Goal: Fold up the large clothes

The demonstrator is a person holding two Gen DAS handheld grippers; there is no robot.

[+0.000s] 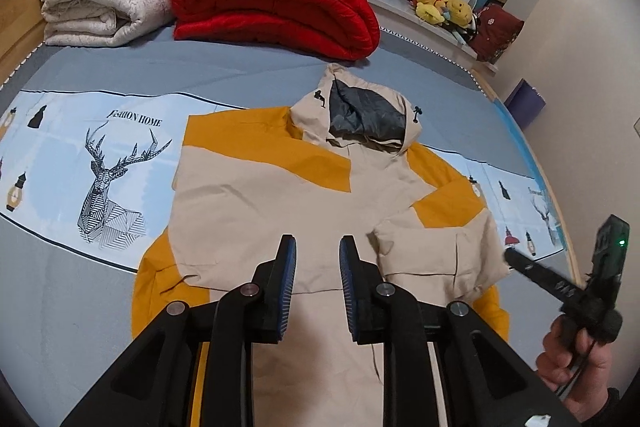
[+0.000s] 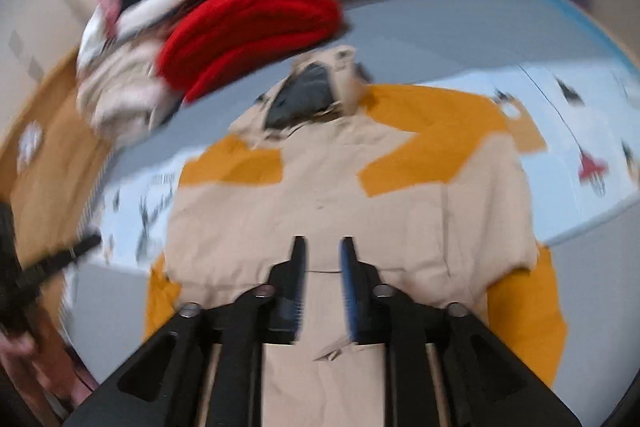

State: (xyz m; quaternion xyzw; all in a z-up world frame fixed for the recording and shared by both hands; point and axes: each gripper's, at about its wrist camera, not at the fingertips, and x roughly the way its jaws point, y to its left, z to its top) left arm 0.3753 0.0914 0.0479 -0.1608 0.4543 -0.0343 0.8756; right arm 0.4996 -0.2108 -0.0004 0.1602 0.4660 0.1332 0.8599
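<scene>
Both sleeves lie folded across the jacket (image 1: 280, 203), and the left gripper (image 1: 318, 255) and right gripper (image 2: 324, 255) hang open and empty above it, so next they must catch the near hem.

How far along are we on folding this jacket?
Done: both sleeves of the jacket look folded in across the front on the bed. In hand: nothing; the left gripper and right gripper are above it with nothing between the jaws. Left: the hood and the body folds.
</scene>
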